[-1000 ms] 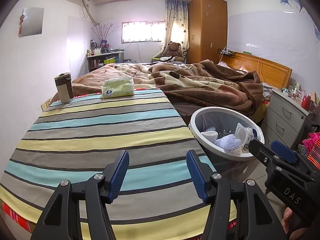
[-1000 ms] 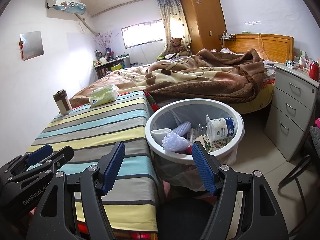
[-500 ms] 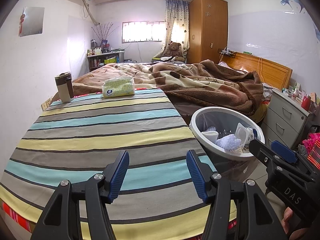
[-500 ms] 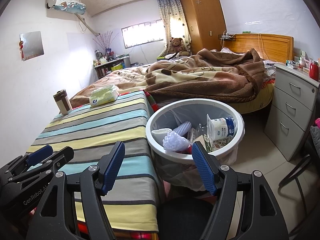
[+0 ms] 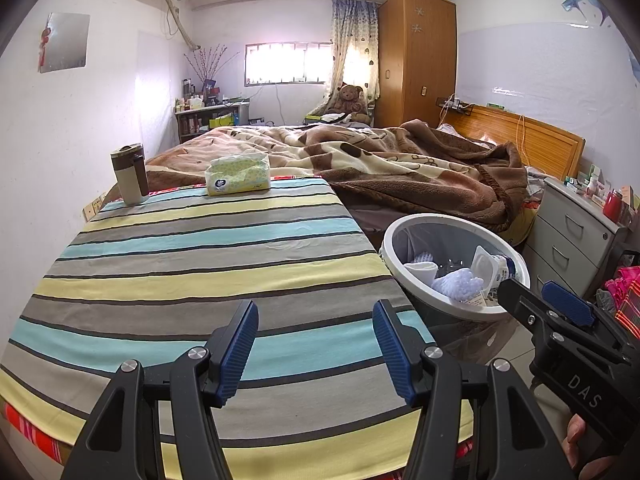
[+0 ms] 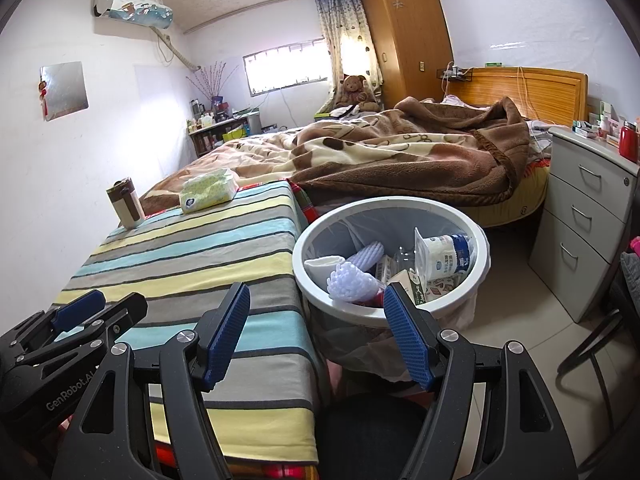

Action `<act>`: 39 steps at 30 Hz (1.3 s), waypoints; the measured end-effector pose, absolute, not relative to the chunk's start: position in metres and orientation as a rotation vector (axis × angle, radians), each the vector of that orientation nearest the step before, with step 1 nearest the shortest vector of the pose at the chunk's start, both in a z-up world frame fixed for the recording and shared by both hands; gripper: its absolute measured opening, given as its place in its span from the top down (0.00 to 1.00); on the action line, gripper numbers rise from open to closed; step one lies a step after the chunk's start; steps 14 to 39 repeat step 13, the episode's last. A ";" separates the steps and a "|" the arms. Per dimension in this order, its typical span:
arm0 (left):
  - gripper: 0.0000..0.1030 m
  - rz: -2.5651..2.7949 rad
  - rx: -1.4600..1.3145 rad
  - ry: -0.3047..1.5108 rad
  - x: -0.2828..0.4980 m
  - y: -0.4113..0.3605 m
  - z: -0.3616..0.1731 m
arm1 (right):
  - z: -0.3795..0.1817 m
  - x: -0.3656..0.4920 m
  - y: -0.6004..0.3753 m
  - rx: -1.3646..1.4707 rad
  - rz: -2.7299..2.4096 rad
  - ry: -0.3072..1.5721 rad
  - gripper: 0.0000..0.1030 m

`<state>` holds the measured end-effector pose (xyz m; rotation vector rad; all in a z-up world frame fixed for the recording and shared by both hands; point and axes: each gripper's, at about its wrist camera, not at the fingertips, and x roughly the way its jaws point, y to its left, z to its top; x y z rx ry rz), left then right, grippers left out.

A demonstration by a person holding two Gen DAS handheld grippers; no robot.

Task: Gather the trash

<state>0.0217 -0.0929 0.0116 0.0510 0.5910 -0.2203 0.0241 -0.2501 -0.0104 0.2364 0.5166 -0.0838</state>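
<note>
Left wrist view. Nearest the lens, at 6 o'clock, the left gripper [image 5: 314, 346] hangs over the near end of the striped table [image 5: 192, 264]; its blue-padded jaws stand moderately apart with nothing between them. At 4 o'clock the right gripper [image 5: 536, 300] enters from the edge, a fingertip of the person's hand [image 5: 576, 434] showing beneath it.

Right wrist view. At 6 o'clock the right gripper [image 6: 316, 338] has its jaws set wide and empty, one finger over the table's edge, the other in front of the waste bin [image 6: 400, 314]. The left gripper [image 6: 100, 312] lies at 8 o'clock.

The bin, round, white-rimmed and lined with a clear bag, stands on the floor just beside the table's right edge. Inside it the trash lies mixed: a white plastic bottle [image 6: 446, 258] with a blue label rests on its side, long axis running roughly from 9 to 3 o'clock, base towards 9; two white foam nets [image 6: 352, 280] and a white paper cup [image 6: 326, 266] sit at its left; a printed carton [image 6: 412, 286] is tilted at the near rim.

Further off, at the table's far end, a tissue pack [image 5: 238, 174] and an upright brown-banded tumbler [image 5: 130, 174] stand apart. Beyond them, a bed with a brown blanket [image 5: 400, 164].
</note>
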 end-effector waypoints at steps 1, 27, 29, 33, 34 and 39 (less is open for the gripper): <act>0.42 -0.220 0.050 0.591 0.022 -0.093 0.012 | -0.010 0.024 -0.250 0.236 -0.084 0.516 0.31; 0.42 -0.214 0.048 0.593 0.022 -0.092 0.011 | -0.010 0.024 -0.250 0.237 -0.084 0.517 0.31; 0.42 -0.214 0.048 0.593 0.022 -0.092 0.011 | -0.010 0.024 -0.250 0.237 -0.084 0.517 0.31; 0.42 -0.214 0.048 0.593 0.022 -0.092 0.011 | -0.010 0.024 -0.250 0.237 -0.084 0.517 0.31; 0.42 -0.214 0.048 0.593 0.022 -0.092 0.011 | -0.010 0.024 -0.250 0.237 -0.084 0.517 0.31; 0.42 -0.214 0.048 0.593 0.022 -0.092 0.011 | -0.010 0.024 -0.250 0.237 -0.084 0.517 0.31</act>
